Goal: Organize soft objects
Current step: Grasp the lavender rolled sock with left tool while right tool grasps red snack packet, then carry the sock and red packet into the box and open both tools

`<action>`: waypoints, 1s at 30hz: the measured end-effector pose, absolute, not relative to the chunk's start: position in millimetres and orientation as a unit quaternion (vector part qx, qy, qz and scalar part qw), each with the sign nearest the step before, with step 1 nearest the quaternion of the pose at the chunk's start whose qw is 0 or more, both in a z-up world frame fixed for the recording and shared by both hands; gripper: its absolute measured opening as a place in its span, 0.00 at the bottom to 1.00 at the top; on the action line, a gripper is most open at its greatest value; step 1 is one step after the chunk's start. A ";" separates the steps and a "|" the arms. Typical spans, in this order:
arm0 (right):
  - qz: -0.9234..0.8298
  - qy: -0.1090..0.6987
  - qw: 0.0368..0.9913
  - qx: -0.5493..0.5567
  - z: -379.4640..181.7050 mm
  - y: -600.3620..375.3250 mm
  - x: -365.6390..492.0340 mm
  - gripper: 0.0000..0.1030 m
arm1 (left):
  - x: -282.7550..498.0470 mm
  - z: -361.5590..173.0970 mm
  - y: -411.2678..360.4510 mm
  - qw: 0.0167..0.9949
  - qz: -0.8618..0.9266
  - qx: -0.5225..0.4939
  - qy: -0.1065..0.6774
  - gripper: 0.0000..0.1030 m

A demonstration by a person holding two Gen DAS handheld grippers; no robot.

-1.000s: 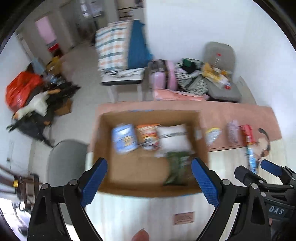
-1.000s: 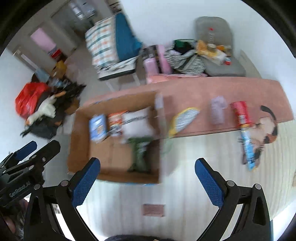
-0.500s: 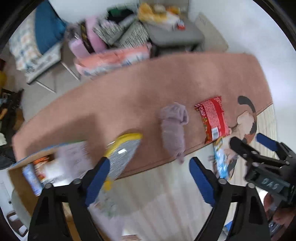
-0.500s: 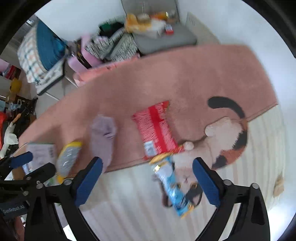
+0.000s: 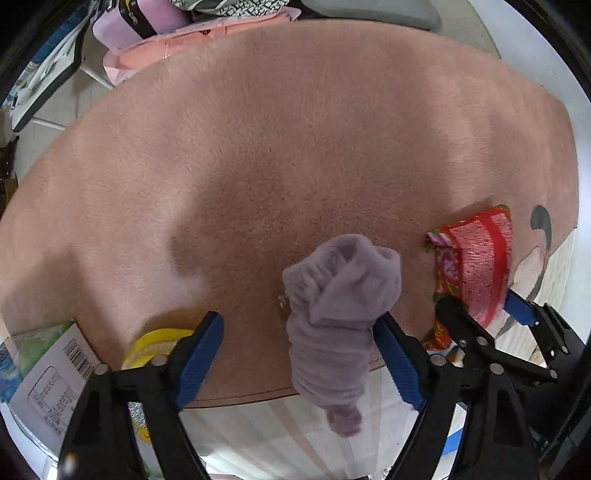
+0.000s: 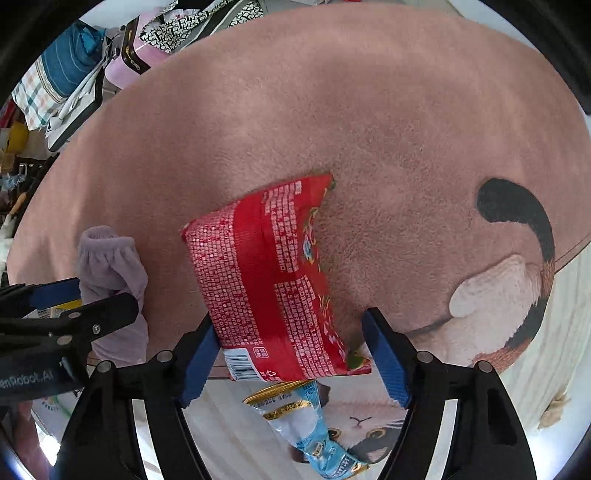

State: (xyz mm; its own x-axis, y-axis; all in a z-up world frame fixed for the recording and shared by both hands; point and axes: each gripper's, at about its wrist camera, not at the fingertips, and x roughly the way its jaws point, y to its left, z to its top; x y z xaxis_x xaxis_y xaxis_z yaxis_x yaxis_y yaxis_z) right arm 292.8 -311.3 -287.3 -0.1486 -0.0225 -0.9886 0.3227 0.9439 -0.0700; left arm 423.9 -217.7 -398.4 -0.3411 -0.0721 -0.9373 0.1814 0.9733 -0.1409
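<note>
A lilac fuzzy sock (image 5: 336, 317) lies on the pink rug (image 5: 295, 129), between the open blue-padded jaws of my left gripper (image 5: 299, 362); it lies against the right pad. It also shows in the right wrist view (image 6: 110, 273). A red snack packet (image 6: 269, 280) lies on the rug between the open jaws of my right gripper (image 6: 291, 362), near the left pad. The packet shows at the right of the left wrist view (image 5: 476, 262).
A blue and gold sachet (image 6: 310, 424) lies near the rug's edge under my right gripper. A yellow packet (image 5: 155, 343) and a white barcoded pack (image 5: 48, 384) lie at lower left. The rug has a cat picture (image 6: 509, 280). Bags and clothes (image 5: 177, 22) lie beyond the rug.
Both grippers have swung right from the cardboard box and come down close over the rug. The sock now sits between the left jaws, the red packet between the right jaws.
</note>
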 end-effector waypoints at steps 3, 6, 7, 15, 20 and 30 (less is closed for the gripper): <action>-0.131 0.749 0.644 0.085 -289.7 -311.2 295.6 0.75 | 420.8 -400.1 -224.9 0.579 -0.104 0.056 0.807 0.66; -0.134 0.750 0.645 0.063 -290.9 -306.2 298.7 0.67 | 415.8 -396.1 -233.4 0.589 -0.101 0.078 0.798 0.40; -0.137 0.748 0.647 0.050 -289.4 -302.6 300.7 0.57 | 414.1 -395.5 -234.7 0.587 -0.102 0.080 0.799 0.35; -0.145 0.725 0.672 0.047 -263.5 -292.4 306.3 0.45 | 401.2 -362.2 -227.5 0.622 -0.093 0.071 0.774 0.30; -0.136 0.695 0.703 0.068 -216.4 -284.3 298.7 0.45 | 393.3 -299.7 -202.7 0.665 -0.103 0.049 0.738 0.30; -0.031 0.651 0.754 0.085 -120.4 -151.5 243.3 0.45 | 324.6 -171.4 -62.8 0.738 -0.092 0.008 0.668 0.30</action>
